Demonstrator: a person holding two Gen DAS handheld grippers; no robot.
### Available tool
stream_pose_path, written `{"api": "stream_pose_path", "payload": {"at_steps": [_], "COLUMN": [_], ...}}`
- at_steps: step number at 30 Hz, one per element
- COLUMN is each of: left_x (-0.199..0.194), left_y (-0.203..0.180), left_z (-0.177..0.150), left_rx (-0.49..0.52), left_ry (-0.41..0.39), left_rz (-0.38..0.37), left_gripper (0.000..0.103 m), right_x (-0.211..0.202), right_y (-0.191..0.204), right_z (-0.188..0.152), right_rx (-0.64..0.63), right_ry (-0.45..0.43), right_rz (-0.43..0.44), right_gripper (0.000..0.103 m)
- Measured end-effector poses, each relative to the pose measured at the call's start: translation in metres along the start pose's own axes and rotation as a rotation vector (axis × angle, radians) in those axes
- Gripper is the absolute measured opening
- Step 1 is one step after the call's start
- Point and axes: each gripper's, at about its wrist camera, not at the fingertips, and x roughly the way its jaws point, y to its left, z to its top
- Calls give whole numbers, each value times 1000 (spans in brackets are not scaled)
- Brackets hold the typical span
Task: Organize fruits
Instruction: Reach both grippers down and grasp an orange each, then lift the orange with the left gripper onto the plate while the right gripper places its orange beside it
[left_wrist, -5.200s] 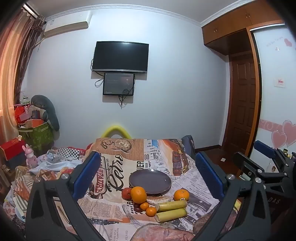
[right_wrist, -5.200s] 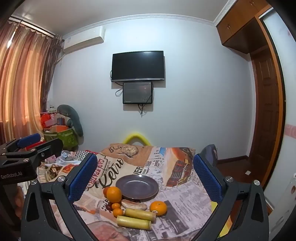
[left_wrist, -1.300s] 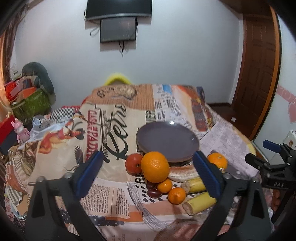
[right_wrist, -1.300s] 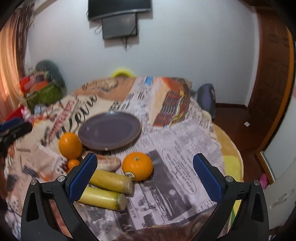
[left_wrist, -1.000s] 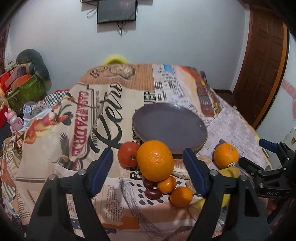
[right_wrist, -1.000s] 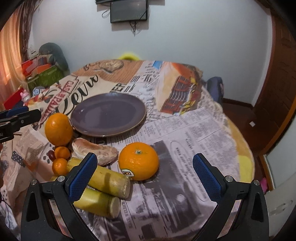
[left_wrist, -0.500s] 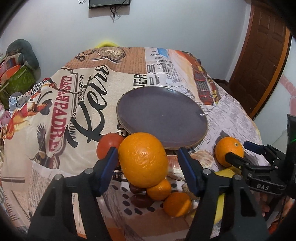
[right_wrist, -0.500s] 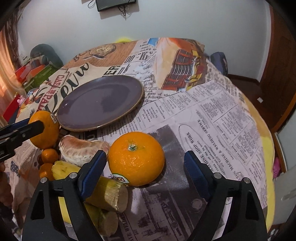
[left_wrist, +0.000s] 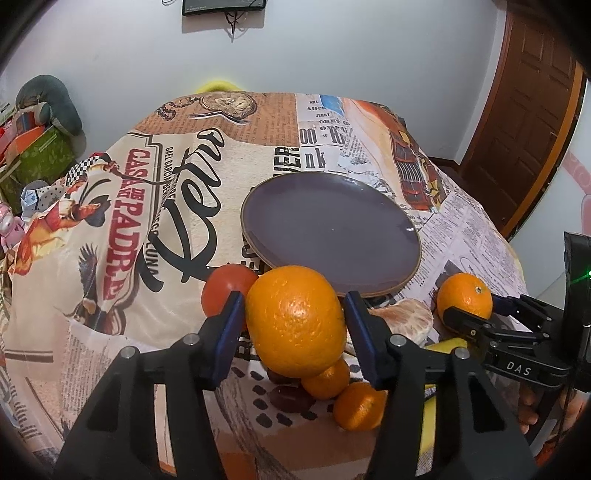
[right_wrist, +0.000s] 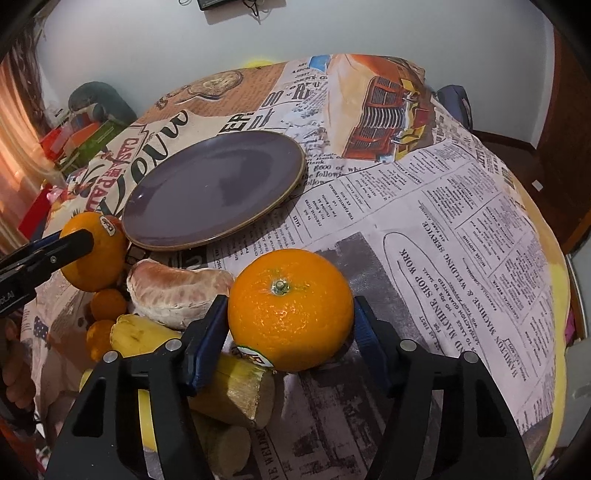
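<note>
Both grippers have dropped from up high to table level and narrowed in the last second or so.

Left side first: left gripper (left_wrist: 295, 325) now straddles the big orange (left_wrist: 295, 320), blue pads right against its flanks. Contact looks made, but with the orange not lifted I can't tell if it's truly clamped. This orange sits near the front-left edge of the table (left_wrist: 110, 332), touching the tomato (left_wrist: 227, 290) on its left and just in front of the purple plate (left_wrist: 330, 229), which is bare. Small tangerines (left_wrist: 327, 374) and a dark date lie under and in front of it.

Middle: peeled pomelo segment (right_wrist: 177, 291) and sugarcane pieces (right_wrist: 229, 384), untouched.

Right: right gripper (right_wrist: 290, 328) brackets the second orange (right_wrist: 290, 309), stem up, sticker low. Left pad touching, right pad just beside; grip not confirmed either.

Meaning: both approaches done, two grasps closing at once. Likely next is lifting both oranges to the plate. Nothing is organized yet.
</note>
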Motion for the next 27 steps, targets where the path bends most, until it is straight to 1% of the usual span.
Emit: {"api": "stream_pose_path", "payload": {"at_steps": [8,17,27], "left_x": [-18,-56,-89], "left_y": [3,-1,1], "left_z": [1,13,50], "left_rx": [-17,4,29], "left_ry": [-1,-75,-187], "left_rz": [-25,-34,-23], "left_gripper": [54,54,54], "right_x": [-25,-55,-84], "right_y": [5,14,24], "right_z": [10,27,57], "right_rx": [-14,-28,-60], "right_ry": [-58,-137,-254], "right_rz": [-2,6,-14], "right_gripper": [62,62,62]}}
